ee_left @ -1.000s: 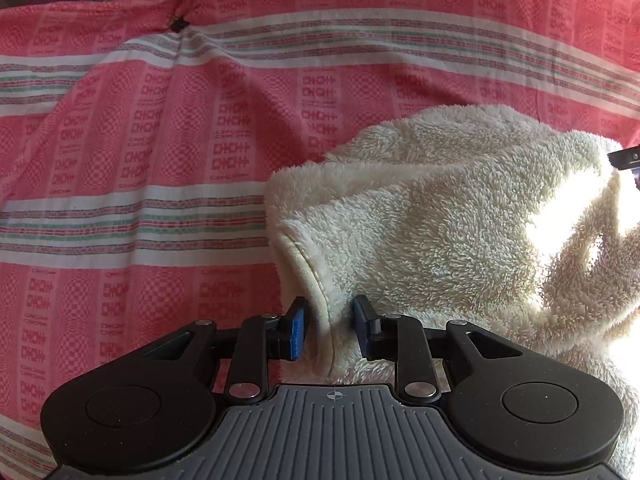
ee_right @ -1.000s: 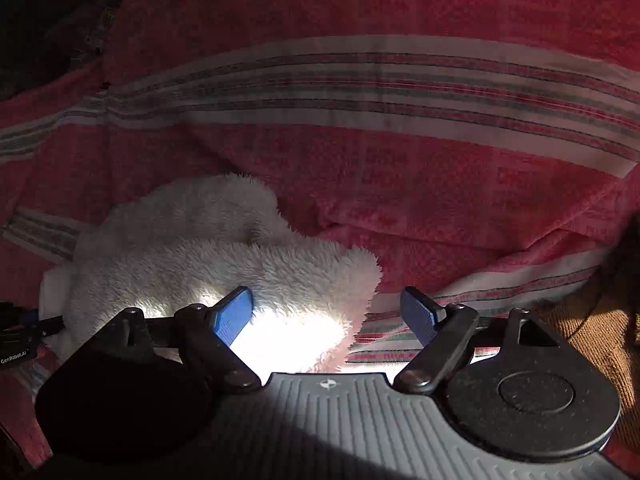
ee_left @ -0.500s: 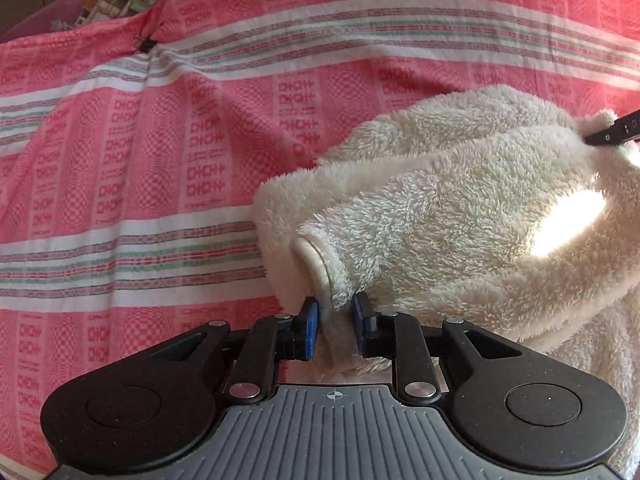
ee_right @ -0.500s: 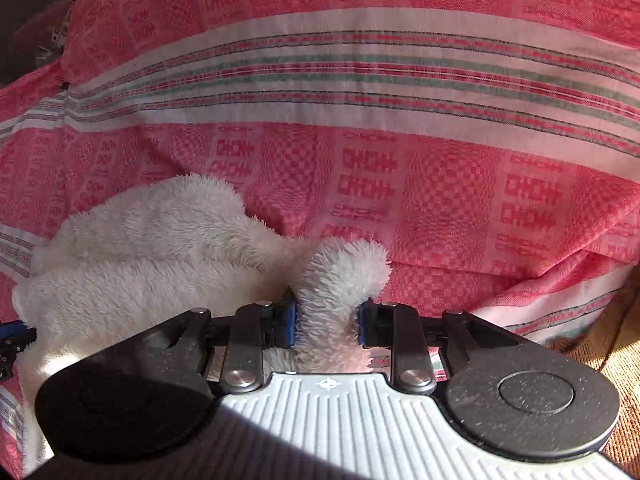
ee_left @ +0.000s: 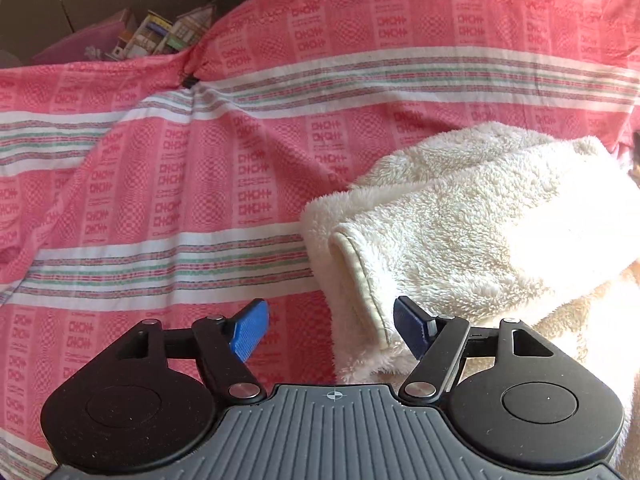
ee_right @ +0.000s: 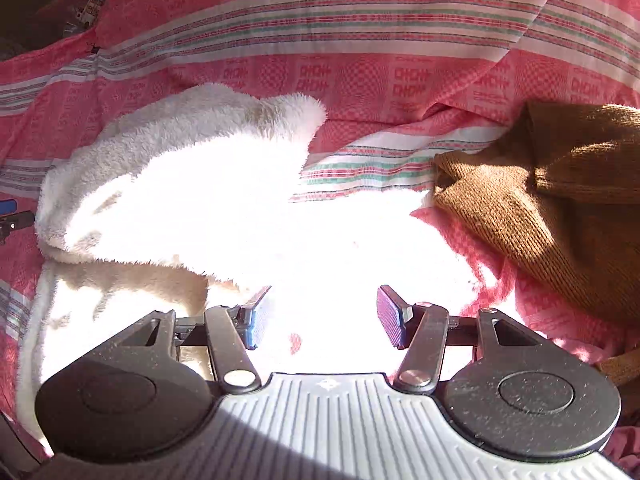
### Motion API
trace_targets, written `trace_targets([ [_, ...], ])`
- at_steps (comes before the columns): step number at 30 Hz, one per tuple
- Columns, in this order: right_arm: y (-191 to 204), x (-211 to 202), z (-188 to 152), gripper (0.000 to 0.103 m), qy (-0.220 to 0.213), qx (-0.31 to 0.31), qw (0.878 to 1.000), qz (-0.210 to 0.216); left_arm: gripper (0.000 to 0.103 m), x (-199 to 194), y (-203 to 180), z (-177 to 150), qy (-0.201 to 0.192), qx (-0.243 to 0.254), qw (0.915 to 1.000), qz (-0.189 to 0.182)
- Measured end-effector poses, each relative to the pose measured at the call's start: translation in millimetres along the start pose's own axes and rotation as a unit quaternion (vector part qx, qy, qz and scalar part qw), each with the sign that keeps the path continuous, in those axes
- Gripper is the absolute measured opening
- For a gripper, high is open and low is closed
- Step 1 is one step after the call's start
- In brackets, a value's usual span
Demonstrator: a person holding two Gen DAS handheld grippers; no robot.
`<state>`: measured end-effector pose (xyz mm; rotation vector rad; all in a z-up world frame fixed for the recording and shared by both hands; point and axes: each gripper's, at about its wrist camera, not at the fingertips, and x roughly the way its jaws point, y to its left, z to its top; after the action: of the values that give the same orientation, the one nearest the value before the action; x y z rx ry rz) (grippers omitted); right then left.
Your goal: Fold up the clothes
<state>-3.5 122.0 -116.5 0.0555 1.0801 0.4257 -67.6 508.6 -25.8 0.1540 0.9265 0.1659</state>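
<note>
A cream fleece garment (ee_left: 460, 232) lies folded over on a pink striped bedsheet (ee_left: 180, 184). In the left wrist view its hemmed edge (ee_left: 360, 280) runs down between the fingers of my left gripper (ee_left: 332, 328), which is open and not gripping it. In the right wrist view the same fleece garment (ee_right: 180, 184) lies to the left, strongly sunlit. My right gripper (ee_right: 320, 316) is open and empty just in front of the fleece's near edge.
A brown knitted garment (ee_right: 560, 208) lies on the sheet to the right of my right gripper. Boxes and clutter (ee_left: 156, 32) sit past the far left edge of the bed. A glaring sun patch (ee_right: 340, 248) washes out the sheet ahead of the right gripper.
Both grippers were shut on the fleece half a second ago; both have opened and let it go and pulled back. The folded-over layer now rests on the garment.
</note>
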Motion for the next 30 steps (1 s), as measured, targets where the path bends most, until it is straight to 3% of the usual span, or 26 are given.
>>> trace_targets([
  [3,21,4,-5,0.06,-0.001,-0.034,0.999,-0.001,0.084,-6,-25,4,-0.011,0.043,0.9987,-0.025],
  [6,41,16,3,0.06,-0.012,-0.071,0.997,-0.009,0.084,5,-64,7,-0.023,0.104,0.9943,-0.003],
  [9,49,30,20,0.057,-0.03,-0.079,0.996,-0.017,0.084,25,-85,5,-0.01,0.129,0.9916,0.003],
  [10,49,35,25,0.051,-0.032,-0.078,0.996,-0.021,0.083,31,-88,4,-0.006,0.134,0.9909,0.006],
  [11,50,38,28,0.02,-0.03,-0.086,0.995,-0.038,0.082,35,-90,3,-0.003,0.134,0.991,0.004],
  [12,48,37,30,0.013,-0.035,-0.092,0.994,-0.055,0.082,40,-91,2,0.001,0.132,0.9913,0.0],
  [15,38,38,27,0.013,-0.033,-0.11,0.989,-0.097,0.085,43,-93,2,0.004,0.11,0.9936,-0.023],
  [19,30,54,21,0.023,-0.018,-0.128,0.984,-0.122,0.089,50,-102,-4,0.005,0.117,0.9931,-0.006],
  [26,19,23,21,0.046,-0.019,-0.093,0.991,-0.091,0.092,26,-76,-18,0.015,0.089,0.9959,0.005],
  [30,8,-4,3,0.048,-0.01,-0.064,0.993,-0.093,0.092,1,-39,-30,0.011,0.04,0.9991,-0.003],
])
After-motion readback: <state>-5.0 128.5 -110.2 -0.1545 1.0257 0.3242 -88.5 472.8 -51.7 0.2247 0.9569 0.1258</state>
